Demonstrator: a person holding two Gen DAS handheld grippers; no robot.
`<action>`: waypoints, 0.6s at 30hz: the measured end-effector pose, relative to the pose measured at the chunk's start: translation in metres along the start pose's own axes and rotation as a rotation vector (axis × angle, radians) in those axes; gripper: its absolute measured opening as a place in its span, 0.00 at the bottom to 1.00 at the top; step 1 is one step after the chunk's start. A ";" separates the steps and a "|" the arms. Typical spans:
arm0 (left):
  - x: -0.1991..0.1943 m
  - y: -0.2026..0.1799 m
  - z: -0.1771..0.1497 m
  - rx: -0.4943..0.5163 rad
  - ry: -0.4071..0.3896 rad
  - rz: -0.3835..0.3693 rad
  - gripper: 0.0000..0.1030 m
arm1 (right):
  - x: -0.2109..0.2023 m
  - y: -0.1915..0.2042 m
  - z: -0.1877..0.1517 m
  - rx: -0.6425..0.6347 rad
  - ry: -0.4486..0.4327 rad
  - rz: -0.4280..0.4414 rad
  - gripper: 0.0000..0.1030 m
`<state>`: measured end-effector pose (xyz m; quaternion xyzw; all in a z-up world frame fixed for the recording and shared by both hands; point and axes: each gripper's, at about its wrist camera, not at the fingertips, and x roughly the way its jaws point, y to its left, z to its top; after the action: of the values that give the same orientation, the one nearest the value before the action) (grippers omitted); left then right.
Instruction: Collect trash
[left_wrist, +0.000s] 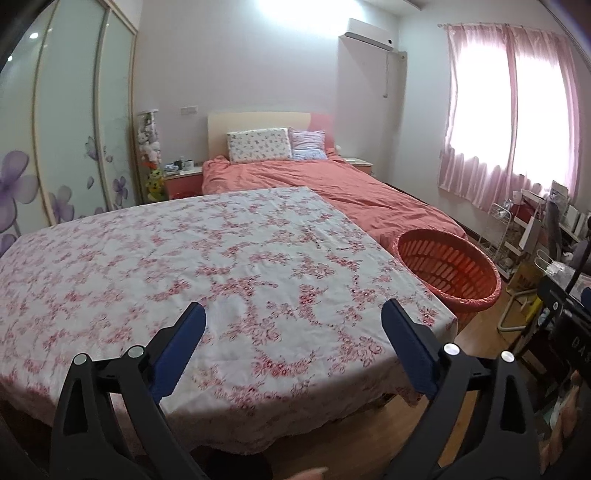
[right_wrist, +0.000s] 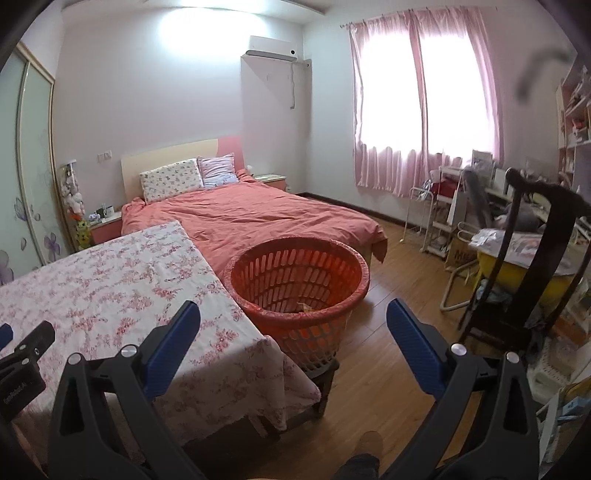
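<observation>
A: What was shown in the left wrist view?

B: The left gripper (left_wrist: 293, 319) was seen with its blue fingers (left_wrist: 188, 334) spread wide, nothing between them, held over the near part of a table (left_wrist: 192, 258) covered by a floral cloth. The orange basket (left_wrist: 448, 271) was placed up and to the right of the fingers, just beside the table's right edge and well apart from the gripper. Its contents could not be made out there.

A: Was any writing visible?

B: The letters "DA" were read on a dark object at the right edge; the rest was cut off.

A: And the right wrist view?

B: The right gripper (right_wrist: 293, 321) was likewise found wide open and empty. The basket (right_wrist: 297, 280) was framed just above the gap between its fingers, raised on a dark stand beside the table (right_wrist: 110, 280). A pale piece of trash (right_wrist: 308, 307) was seen lying at the basket's bottom. A bed (right_wrist: 258, 218) with a coral cover was set behind the basket.

A: Any labels there?

B: Small print was noticed on the other gripper's body at the lower left, too small to be read. Dark letters on a brown bag by the right wall were partly hidden.
</observation>
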<state>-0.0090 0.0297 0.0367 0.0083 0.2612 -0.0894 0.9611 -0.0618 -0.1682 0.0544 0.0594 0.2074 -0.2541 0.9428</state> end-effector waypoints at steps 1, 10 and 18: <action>-0.002 0.001 -0.002 -0.005 0.000 0.009 0.92 | -0.003 0.003 -0.001 -0.012 -0.007 -0.008 0.96; -0.013 0.005 -0.014 -0.035 0.005 0.045 0.93 | -0.015 0.010 -0.007 -0.032 -0.010 -0.031 0.96; -0.014 0.006 -0.017 -0.052 0.024 0.066 0.93 | -0.012 0.011 -0.013 -0.041 0.022 -0.043 0.96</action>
<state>-0.0287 0.0389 0.0289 -0.0068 0.2745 -0.0506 0.9602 -0.0703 -0.1506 0.0476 0.0381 0.2239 -0.2694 0.9358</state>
